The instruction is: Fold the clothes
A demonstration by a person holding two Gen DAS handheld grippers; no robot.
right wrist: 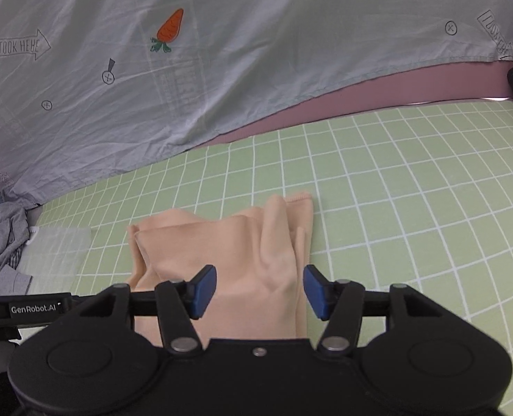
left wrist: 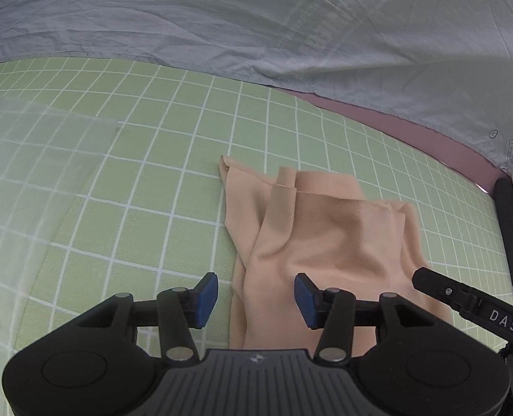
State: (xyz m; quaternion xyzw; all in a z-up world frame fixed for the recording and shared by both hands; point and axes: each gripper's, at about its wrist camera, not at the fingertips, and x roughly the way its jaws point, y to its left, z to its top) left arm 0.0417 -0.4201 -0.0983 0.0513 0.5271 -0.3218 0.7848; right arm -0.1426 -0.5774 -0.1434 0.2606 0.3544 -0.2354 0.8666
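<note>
One peach garment (half folded), left gripper and right gripper both spread, empty

Soft, even indoor light; heavy fisheye warp in both views.
Grid lines on the green sheet bow toward the edges, corners vignette black, shadows stay faint, and a hazy washed-out patch sits at the left-wrist view's left.

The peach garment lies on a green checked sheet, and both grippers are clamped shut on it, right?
Not quite. The peach garment does lie on the green checked sheet, but both wrist views show the left gripper and right gripper open above it, blue pads apart, gripping nothing.
</note>
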